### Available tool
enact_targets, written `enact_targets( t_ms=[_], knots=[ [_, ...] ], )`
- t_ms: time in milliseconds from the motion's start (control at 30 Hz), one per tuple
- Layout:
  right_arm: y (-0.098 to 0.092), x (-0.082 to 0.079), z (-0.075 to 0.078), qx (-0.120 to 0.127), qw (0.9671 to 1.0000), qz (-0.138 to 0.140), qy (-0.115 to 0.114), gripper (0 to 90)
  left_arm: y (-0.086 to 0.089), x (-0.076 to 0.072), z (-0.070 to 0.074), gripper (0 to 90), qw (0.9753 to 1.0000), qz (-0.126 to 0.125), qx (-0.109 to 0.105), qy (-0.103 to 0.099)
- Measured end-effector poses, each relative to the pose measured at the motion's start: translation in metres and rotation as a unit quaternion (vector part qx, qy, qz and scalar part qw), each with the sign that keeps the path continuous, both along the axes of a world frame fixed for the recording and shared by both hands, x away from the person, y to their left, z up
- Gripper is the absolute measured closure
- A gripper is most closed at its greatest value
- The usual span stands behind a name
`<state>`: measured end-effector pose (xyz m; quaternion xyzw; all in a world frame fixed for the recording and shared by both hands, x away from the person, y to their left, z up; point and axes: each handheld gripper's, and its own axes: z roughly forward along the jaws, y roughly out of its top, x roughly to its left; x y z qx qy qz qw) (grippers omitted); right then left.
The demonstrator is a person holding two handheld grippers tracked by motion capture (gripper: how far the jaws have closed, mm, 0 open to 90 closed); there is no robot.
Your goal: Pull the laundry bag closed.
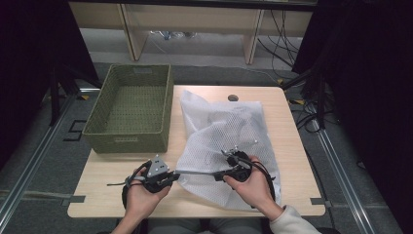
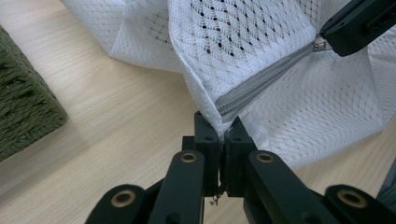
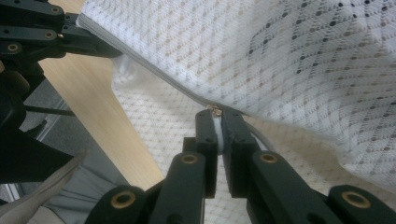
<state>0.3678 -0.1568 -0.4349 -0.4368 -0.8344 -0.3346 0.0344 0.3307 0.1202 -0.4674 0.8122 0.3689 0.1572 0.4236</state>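
Spread across the right half of a pale wooden table [image 1: 107, 168], a white mesh laundry bag [image 1: 224, 131], its near edge lying close to the table's front edge and its right side near the right edge. Bare wood open along the front left, between the bag and the person's left hand [image 1: 141, 197]. At the table's far left corner, a green woven basket [image 1: 131, 109], its left wall overhanging the table side, its right wall just beside the bag.

Pressed together on the bag's near-left corner, at the end of the grey zipper [image 2: 261, 81], the left gripper [image 2: 223, 133]; cloth pinched between the jaws. Pressed together on the zipper pull [image 3: 215, 111], further along the same line, the right gripper [image 3: 219, 126], held in the right hand [image 1: 251, 187]. Zipper drawn taut and straight between the two, lifted slightly off the wood.

Beyond the table, grey carpeted floor, metal rails along both sides, dark curtains left and right, loose cables at the far right, and the legs of a light wooden bench at the back.
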Motion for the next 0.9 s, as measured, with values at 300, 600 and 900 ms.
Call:
enact_targets(
  t_ms=[300, 600, 900],
  knots=[
    [-0.006, -0.001, 0.0, -0.003, 1.0, -0.006, -0.001, 87.0, 0.0, 0.0, -0.001, 86.9, 1.0, 0.004, -0.004, -0.001],
    [-0.01, -0.002, 0.0, 0.002, 0.9999, -0.015, -0.002, 87.0, 0.002, 0.001, 0.001, 86.8, 0.9999, 0.0, -0.011, 0.003],
    [-0.015, -0.002, 0.001, 0.002, 0.9998, -0.019, 0.002, 87.0, 0.004, 0.002, 0.001, 86.9, 1.0, 0.004, -0.003, -0.004]
  ],
)
